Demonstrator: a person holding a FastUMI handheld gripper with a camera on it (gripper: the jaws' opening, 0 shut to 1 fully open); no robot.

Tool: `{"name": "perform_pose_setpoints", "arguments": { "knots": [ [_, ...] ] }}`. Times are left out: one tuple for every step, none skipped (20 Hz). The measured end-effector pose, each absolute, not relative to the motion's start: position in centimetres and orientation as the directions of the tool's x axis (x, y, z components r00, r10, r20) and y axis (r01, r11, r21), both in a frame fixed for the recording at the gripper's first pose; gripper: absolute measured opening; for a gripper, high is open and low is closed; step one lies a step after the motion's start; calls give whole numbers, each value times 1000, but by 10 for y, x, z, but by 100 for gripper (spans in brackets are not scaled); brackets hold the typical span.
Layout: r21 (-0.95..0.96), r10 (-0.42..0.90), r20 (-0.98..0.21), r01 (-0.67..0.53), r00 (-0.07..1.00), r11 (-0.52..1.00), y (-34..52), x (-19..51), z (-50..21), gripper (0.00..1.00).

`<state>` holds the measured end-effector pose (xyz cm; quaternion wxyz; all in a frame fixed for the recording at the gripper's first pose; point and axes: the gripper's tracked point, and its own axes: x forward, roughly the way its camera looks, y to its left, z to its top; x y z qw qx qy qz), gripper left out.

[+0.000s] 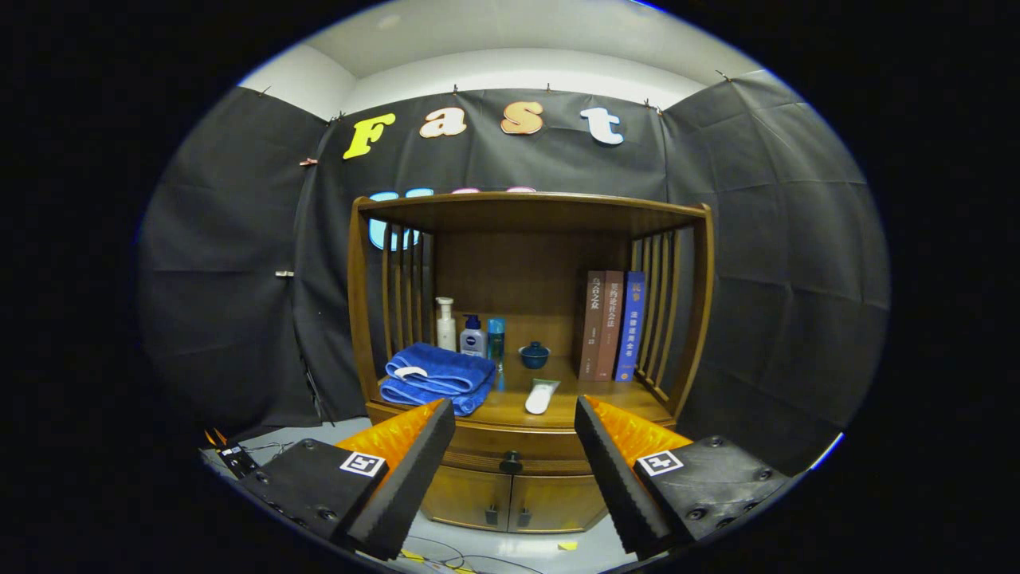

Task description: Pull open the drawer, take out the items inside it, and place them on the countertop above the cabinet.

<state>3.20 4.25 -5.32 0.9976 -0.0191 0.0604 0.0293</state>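
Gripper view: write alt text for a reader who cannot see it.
The hand-held gripper is open, its fingers spread before a wooden cabinet whose drawer is shut, the knob between them. On the countertop are a folded blue towel, bottles, a small pot and three books.

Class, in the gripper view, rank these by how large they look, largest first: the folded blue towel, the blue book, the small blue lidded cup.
1. Folded blue towel
2. Blue book, further back, so unsure
3. Small blue lidded cup

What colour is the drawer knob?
Dark, nearly black: the drawer knob shows best in the gripper view, between the open gripper's fingers.
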Motion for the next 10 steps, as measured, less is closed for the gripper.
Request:
{"name": "perform_pose_setpoints", "arguments": {
  "knots": [
    [-32, 53, -124, -57, 991, 998, 40, 30, -52, 99],
    [-30, 49, -127, -53, 991, 998, 38, 29, -50, 99],
    [-29, 49, -127, -53, 991, 998, 37, 26, -48, 99],
    [-31, 44, -125, -48, 991, 998, 34, 25, -46, 99],
    [-35, 41, -123, -46, 992, 998, 33, 24, -44, 99],
    [-35, 38, -121, -43, 992, 998, 32, 23, -42, 99],
    [-27, 41, -116, -44, 992, 999, 30, 23, -41, 99],
    [-13, 44, -112, -46, 993, 999, 31, 22, -39, 99],
    [-1, 43, -108, -43, 993, 999, 29, 23, -38, 99],
    [5, 39, -108, -39, 993, 999, 26, 23, -39, 99]
  ]
}}
